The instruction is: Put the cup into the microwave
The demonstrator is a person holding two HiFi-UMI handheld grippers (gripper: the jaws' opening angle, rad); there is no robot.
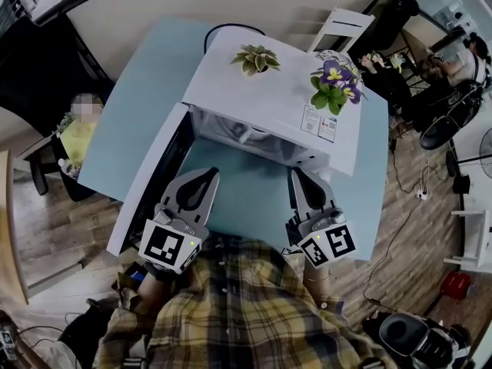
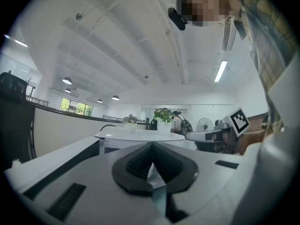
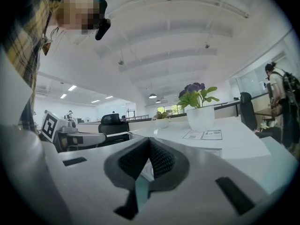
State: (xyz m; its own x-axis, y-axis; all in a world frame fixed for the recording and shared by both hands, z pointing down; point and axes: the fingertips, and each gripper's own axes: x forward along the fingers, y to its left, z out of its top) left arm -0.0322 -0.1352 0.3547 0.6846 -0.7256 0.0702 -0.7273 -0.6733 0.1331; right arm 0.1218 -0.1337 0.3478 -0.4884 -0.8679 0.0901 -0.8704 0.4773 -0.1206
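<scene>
A white microwave (image 1: 269,98) stands on the light blue table (image 1: 254,202), its door (image 1: 150,179) swung open to the left. My left gripper (image 1: 206,177) hovers level just in front of the open cavity, jaws shut with nothing between them. My right gripper (image 1: 298,177) sits beside it to the right, also shut and empty. In the left gripper view the left gripper's tips (image 2: 151,145) meet, and the right gripper (image 2: 220,134) shows at the right. The right gripper's tips (image 3: 149,140) meet in the right gripper view. No cup shows clearly in any view.
On the microwave's top stand a small succulent (image 1: 257,58) and a purple-flowered plant (image 1: 334,83). A seated person (image 1: 77,137) is at the left beyond the table. Office chairs and another person (image 1: 453,68) are at the back right. Bags (image 1: 415,337) lie on the wooden floor.
</scene>
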